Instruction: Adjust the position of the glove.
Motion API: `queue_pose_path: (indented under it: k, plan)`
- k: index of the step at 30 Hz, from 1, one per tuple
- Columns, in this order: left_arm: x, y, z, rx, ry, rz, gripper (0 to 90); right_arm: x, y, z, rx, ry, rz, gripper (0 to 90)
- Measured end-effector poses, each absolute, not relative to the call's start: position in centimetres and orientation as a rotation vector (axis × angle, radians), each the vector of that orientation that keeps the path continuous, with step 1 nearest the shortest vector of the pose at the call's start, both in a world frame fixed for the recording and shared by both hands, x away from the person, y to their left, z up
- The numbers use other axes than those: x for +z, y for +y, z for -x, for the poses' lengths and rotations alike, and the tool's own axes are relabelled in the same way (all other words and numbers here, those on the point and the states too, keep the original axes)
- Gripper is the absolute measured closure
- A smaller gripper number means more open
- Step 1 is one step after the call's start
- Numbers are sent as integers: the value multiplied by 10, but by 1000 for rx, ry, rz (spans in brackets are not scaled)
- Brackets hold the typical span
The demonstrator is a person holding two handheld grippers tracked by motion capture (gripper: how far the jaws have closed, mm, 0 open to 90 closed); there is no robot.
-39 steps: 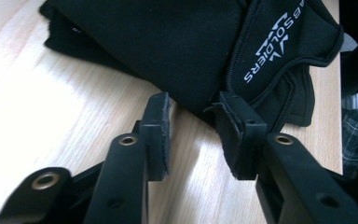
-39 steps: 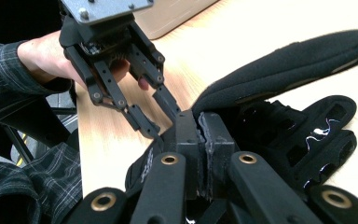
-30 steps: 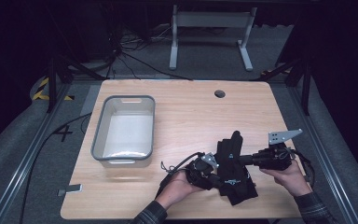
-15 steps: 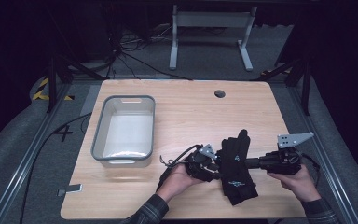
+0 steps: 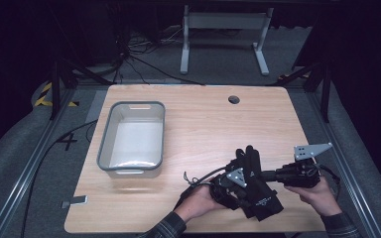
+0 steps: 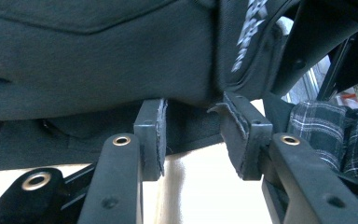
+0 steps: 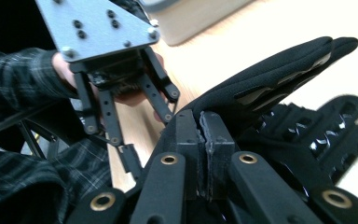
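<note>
Change: since a second earlier, the left gripper [image 5: 229, 184] had slid a little along the near table edge and now lay against the pair of black fabric work gloves [image 5: 256, 184], while the gloves and the right gripper [image 5: 273, 174] kept almost the same spot.
Left fingers: the jaws had just been opening; in the left gripper view the pads [image 6: 151, 135] stood apart with a clear gap, black glove cloth [image 6: 102, 70] hanging just above their tips, nothing pinched.
Right fingers: pressed together on the edge of one glove [image 7: 265, 79]; the pads [image 7: 205, 140] met with only thin fabric between.
Gloves: on the pale wooden table [image 5: 203, 124], well to the right of the grey plastic tub [image 5: 132, 139] and nearer the person.
</note>
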State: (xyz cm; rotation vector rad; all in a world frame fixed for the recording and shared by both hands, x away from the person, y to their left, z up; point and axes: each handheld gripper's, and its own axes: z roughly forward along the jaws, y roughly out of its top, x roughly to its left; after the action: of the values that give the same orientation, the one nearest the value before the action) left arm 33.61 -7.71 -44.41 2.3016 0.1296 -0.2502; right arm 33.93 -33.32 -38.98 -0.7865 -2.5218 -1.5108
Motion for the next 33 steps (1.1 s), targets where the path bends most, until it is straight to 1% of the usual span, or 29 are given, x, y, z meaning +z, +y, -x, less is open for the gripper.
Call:
queue_pose_path:
  k: [7,16,20,23,28,30,33]
  plan:
    - [-448,-78,-338,-258,133,-2323,603,-410,-340,-352,-1434,-2559,845,872]
    - [-445,-70,-339,-239,168,-2308,589,-426,-348,-359,-1321,-2654,896,852]
    - [-443,-59,-342,-211,214,-2288,582,-437,-344,-361,-1195,-2723,916,775]
    - [-439,-48,-344,-183,248,-2288,585,-438,-344,-361,-1185,-2735,927,714]
    - [-440,-36,-348,-159,320,-2292,599,-433,-349,-360,-1245,-2699,972,557]
    - [-442,-39,-348,-161,335,-2300,593,-435,-347,-358,-1223,-2707,979,526]
    - [-446,-49,-348,-165,346,-2313,590,-440,-342,-356,-1188,-2718,972,502]
